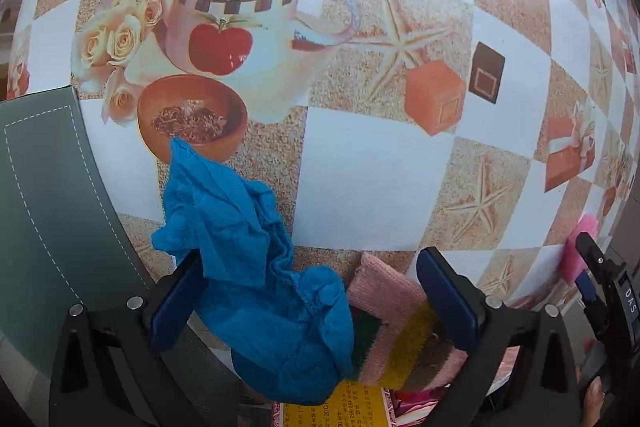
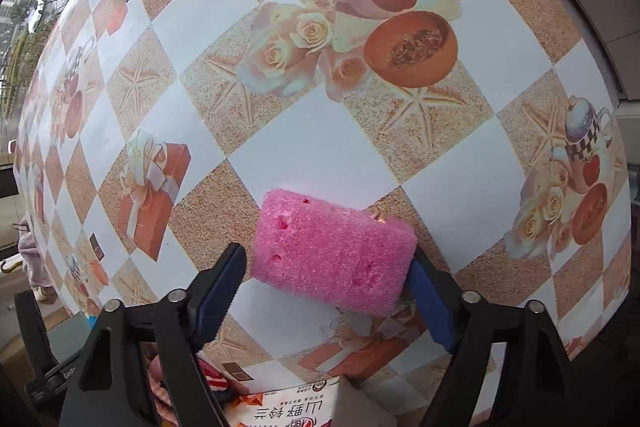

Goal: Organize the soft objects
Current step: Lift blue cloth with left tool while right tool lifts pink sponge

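So the tabletop (image 1: 360,179) takes up basically everything on both feeds: a checkered print cover with teacups, roses, starfish and gift boxes all over it. A grey mat (image 1: 48,187) with white dashed stitching covers the tabletop's left side on my left feed.

Next biggest is the blue cloth (image 1: 256,267), crumpled and bunched, hanging down in front of my left tongs (image 1: 316,291). It drapes over the left finger's pad and spills toward the middle. Those tongs are spread wide and I can't see the pads squeezing it, so I'd call the cloth draped rather than pinched. Whether its upper tip touches the tabletop I can't tell.

Behind the cloth, between the left tongs' fingers, there's a knitted piece (image 1: 400,331) with pink, yellow, green and brown stripes, lying low in the frame. A yellow packet (image 1: 336,407) with printed text sits just under it at the bottom edge.

On my right feed, the pink sponge (image 2: 332,255) sits between the fingers of the right tongs (image 2: 328,291), out on the open checkered part of the tabletop, well away from its edges. The right pad touches the sponge's end; the left pad is just beside the other end, with a sliver of gap. Not a proper pinch as far as I can see. The same sponge peeks in at the right edge of my left feed, next to the right tongs.
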